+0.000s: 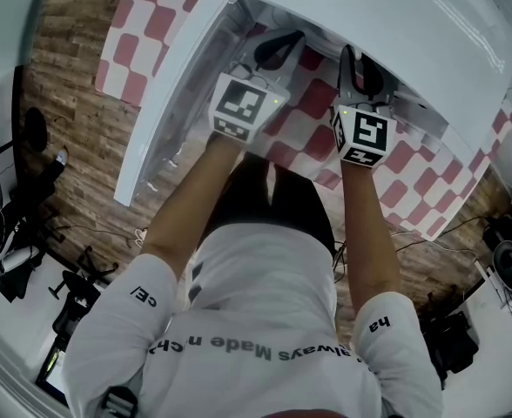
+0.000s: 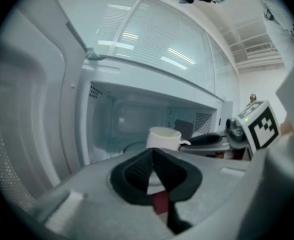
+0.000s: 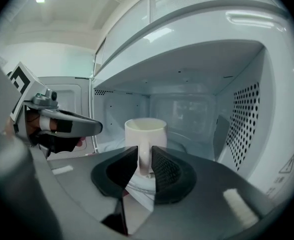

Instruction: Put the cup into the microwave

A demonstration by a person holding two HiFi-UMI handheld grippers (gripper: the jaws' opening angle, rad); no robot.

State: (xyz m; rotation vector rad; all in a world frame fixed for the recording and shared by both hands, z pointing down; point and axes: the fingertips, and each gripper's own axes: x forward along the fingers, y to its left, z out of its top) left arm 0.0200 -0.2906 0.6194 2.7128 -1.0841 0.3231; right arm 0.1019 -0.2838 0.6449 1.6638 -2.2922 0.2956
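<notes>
A white cup (image 3: pixel 145 134) stands upright inside the open white microwave (image 1: pixel 369 24), on its glass turntable (image 3: pixel 187 146). My right gripper (image 3: pixel 144 166) reaches into the opening, and its two jaws press on the cup's handle from both sides. The left gripper view shows the same cup (image 2: pixel 164 136) from the door side. My left gripper (image 2: pixel 152 156) is shut with nothing in it and hovers at the left of the opening, beside the right gripper (image 1: pixel 363 75). In the head view the microwave's top hides the cup.
The microwave door (image 1: pixel 173 103) stands swung open at the left. The microwave rests on a table with a red and white checked cloth (image 1: pixel 143 24). Black stands and cables (image 1: pixel 30 225) lie on the wooden floor at both sides.
</notes>
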